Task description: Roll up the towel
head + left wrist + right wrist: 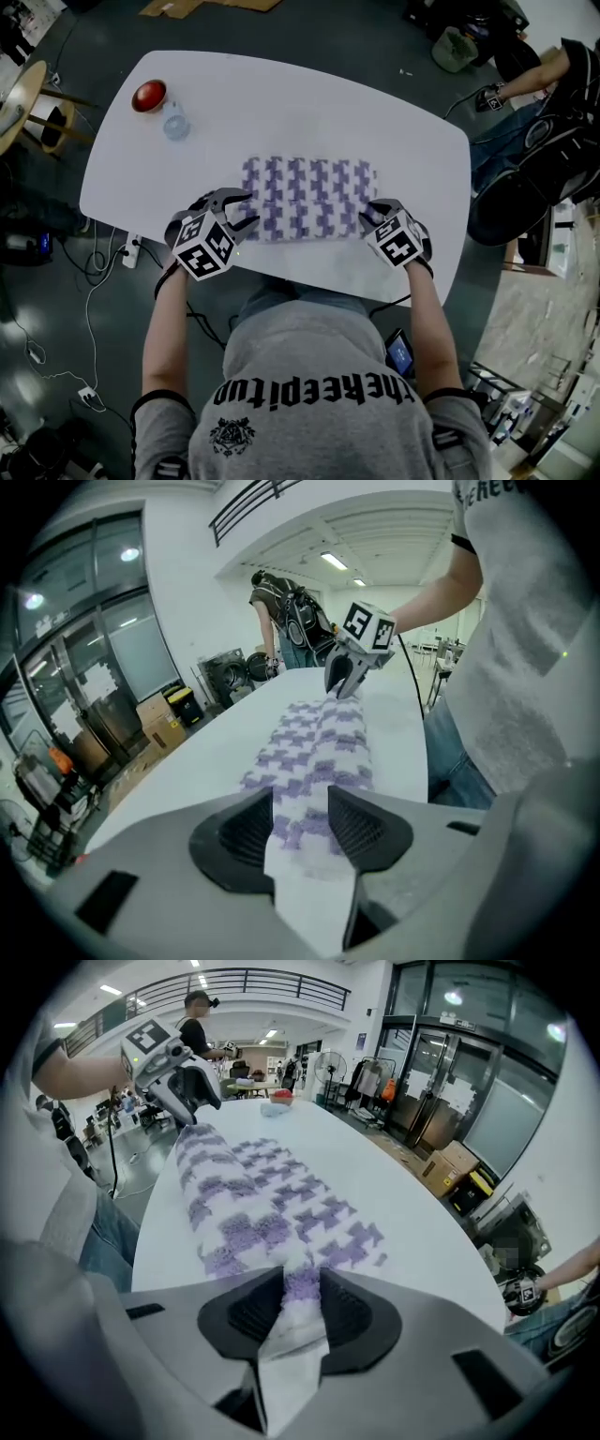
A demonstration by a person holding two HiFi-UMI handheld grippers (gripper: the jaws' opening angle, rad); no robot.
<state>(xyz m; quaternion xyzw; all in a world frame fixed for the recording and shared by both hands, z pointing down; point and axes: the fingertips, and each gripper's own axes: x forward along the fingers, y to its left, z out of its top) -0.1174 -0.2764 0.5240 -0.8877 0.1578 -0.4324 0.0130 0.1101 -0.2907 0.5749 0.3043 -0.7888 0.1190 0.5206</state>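
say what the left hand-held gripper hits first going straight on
The left hand-held gripper meets the purple-patterned towel already between its jaws, then probably the white table beneath.

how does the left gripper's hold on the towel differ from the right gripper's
The left gripper has its jaws wider apart than the right gripper. The towel runs through the left gripper as a broad flat band; in the right gripper it is bunched into a narrow fold. The left gripper holds the towel's left end, the right gripper its right end. Both are closed on its near edge.
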